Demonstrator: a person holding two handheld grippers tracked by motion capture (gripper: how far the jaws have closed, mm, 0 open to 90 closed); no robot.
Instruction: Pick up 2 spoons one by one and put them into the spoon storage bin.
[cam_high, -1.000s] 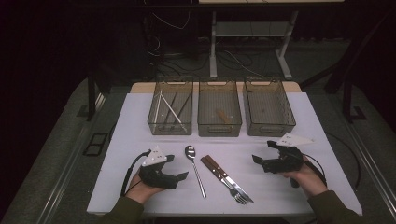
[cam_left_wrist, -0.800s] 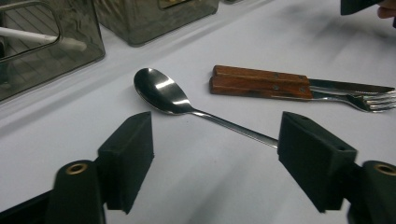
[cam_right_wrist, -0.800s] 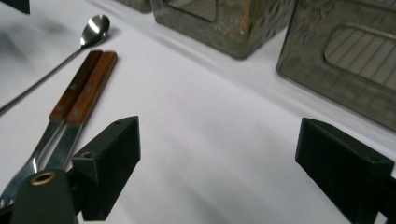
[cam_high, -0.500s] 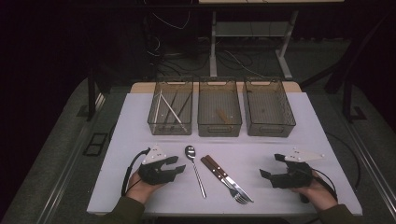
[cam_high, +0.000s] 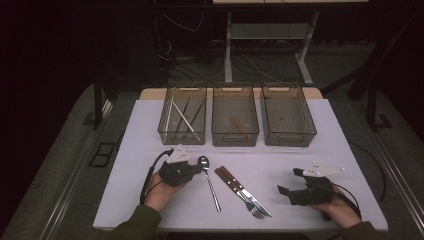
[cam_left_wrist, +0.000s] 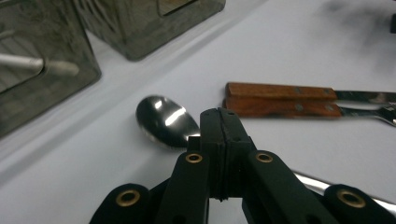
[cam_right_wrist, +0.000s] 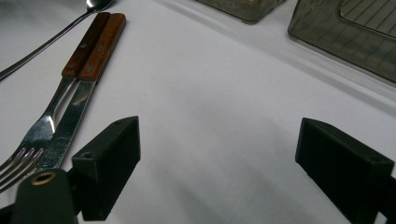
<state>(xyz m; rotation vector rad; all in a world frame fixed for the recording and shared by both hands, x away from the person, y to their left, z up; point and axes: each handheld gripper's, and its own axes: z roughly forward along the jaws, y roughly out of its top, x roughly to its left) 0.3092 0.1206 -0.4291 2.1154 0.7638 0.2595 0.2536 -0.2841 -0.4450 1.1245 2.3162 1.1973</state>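
Left hand-held gripper (cam_left_wrist: 219, 122), seen along its own jaws: the jaws have just been closing and are now pressing flat against each other, clenched, with their tips lying over the neck of the spoon (cam_left_wrist: 163, 121). The neck is passing under or behind the pads, and whether any of it is pinched between them cannot be told. The spoon is lying on the surface (cam_high: 300, 155) near the front edge, left of centre, its bowl pointing toward the far edge.

Just to its right, a wooden-handled fork (cam_right_wrist: 28, 140) and knife (cam_right_wrist: 70, 121) are lying side by side, touching. Along the far edge three mesh bins are standing in a row: the left bin (cam_high: 182, 117) is holding pale sticks, the middle bin (cam_high: 235, 117) a small brown item and the right bin (cam_high: 289, 115) nothing that can be made out.

Right hand-held gripper (cam_right_wrist: 217, 154): it is hovering released near the front right corner, jaws spread wide over bare surface.

Step in hand, as judged: the spoon is being taken up for sorting. The next move is calling for a check that the neck is truly being held (a thin, polished stem is likely to slip), then a lift toward a bin.
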